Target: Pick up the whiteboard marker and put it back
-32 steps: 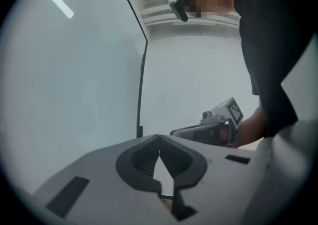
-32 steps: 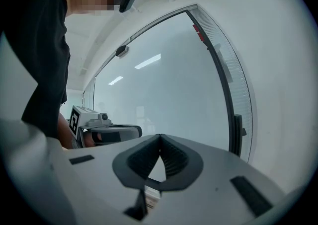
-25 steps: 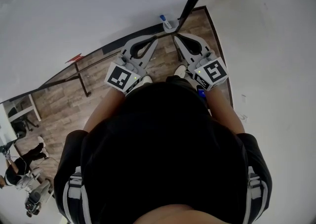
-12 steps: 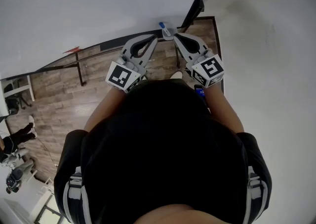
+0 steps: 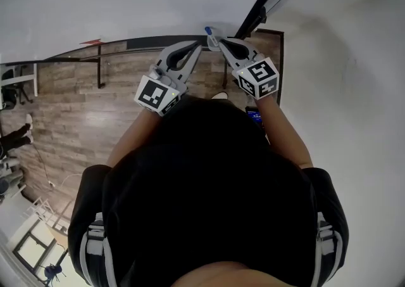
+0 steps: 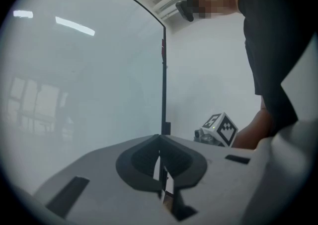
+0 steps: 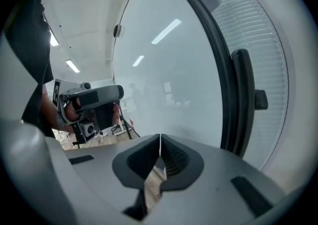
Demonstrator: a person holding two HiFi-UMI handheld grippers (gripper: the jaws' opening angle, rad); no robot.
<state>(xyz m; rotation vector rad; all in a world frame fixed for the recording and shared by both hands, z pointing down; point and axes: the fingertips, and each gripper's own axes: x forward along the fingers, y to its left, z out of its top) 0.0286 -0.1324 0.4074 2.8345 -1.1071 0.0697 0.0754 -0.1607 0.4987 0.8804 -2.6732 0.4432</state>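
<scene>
Reaching forward from the person's dark shoulders, both forearms carry a gripper, each with a square-patterned cube at its rear. The left gripper has its jaws pressed together at the tips, with nothing between them; its own view shows only a thin slit of light behind the closed tips. The right gripper is closed in the same way and also empty, its two dark pads meeting along one line. The two tools angle towards each other, so their tips stand near one another, the left one's just to the left of the right one's. From the left gripper, the right one's cube shows off to the right; from the right gripper, the left tool shows off to the left, held in a hand.

Just beyond the tips lies the whiteboard marker, white-bodied with a blue cap, closest to the right gripper's tip. Whether that tip touches it cannot be told. Past the marker rises the whiteboard, straight ahead of both tools. Its black frame post stands just right of the right gripper. Wood-look floor spreads below and left of the left gripper.
</scene>
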